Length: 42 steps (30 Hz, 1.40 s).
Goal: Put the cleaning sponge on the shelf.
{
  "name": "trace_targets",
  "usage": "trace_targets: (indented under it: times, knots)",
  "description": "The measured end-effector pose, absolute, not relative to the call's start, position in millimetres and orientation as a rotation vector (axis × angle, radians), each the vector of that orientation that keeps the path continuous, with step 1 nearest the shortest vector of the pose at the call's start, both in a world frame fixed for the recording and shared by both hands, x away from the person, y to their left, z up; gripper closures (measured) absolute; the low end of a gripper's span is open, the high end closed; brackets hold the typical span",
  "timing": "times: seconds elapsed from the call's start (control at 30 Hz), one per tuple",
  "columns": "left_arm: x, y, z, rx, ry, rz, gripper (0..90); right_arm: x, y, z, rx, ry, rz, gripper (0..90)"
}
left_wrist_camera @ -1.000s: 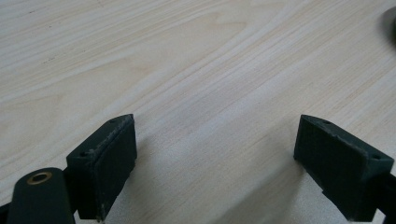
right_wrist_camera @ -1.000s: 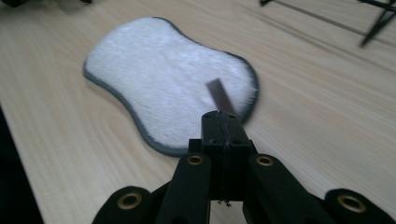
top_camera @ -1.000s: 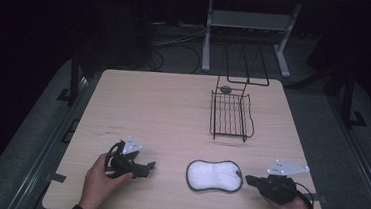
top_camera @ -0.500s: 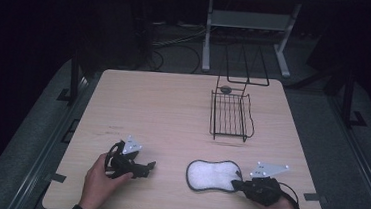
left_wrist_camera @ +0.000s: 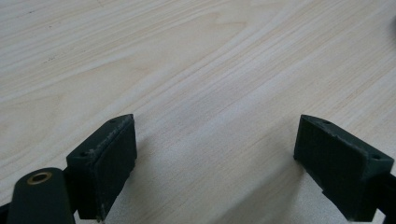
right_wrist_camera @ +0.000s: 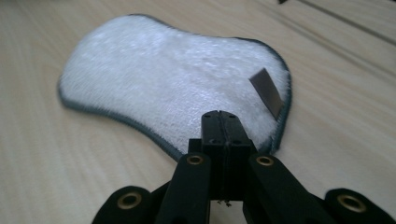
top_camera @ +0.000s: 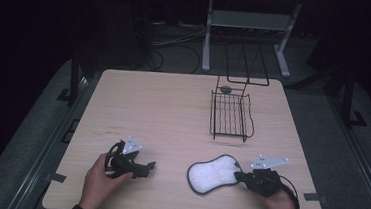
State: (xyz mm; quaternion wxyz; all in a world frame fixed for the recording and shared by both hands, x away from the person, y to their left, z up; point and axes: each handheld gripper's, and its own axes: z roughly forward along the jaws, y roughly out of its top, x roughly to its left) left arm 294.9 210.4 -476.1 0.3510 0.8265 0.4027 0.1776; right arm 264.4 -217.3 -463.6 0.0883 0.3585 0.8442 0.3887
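While the left gripper [top_camera: 144, 167] is resting near the table's [top_camera: 172, 113] front-left corner with its jaws spread wide over bare wood, the right gripper [top_camera: 238, 176] is closing in on the white pad [top_camera: 214, 173] — it has slid from the front-right corner toward the pad's right end over the last second. Its jaws are pressed fully together with nothing between them, their tips [right_wrist_camera: 221, 122] hovering at the pad's [right_wrist_camera: 173, 74] dark-trimmed edge, just beside the small grey tag [right_wrist_camera: 266, 89]. The pad is lying flat near the front edge, well short of the wire rack [top_camera: 231, 115] at the right rear. Judging by this, a grasp is coming next — though the jaws would have to open first.
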Motion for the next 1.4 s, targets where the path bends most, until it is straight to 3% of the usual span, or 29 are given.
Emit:
trace_targets:
  times: [0.23, 0.83, 1.4]
  knots:
    - [295, 210, -476, 2.138, 1.043, 0.460, 12.3, 263, -213, -458, 1.042, 2.495, 1.195, 89.7]
    - [295, 210, -476, 2.137, 1.044, 0.459, 12.3, 250, -142, -452, 0.818, 2.629, 1.281, 89.7]
    - [295, 210, -476, 2.137, 1.044, 0.460, 12.3, 252, -144, -458, 0.831, 2.659, 1.224, 89.7]
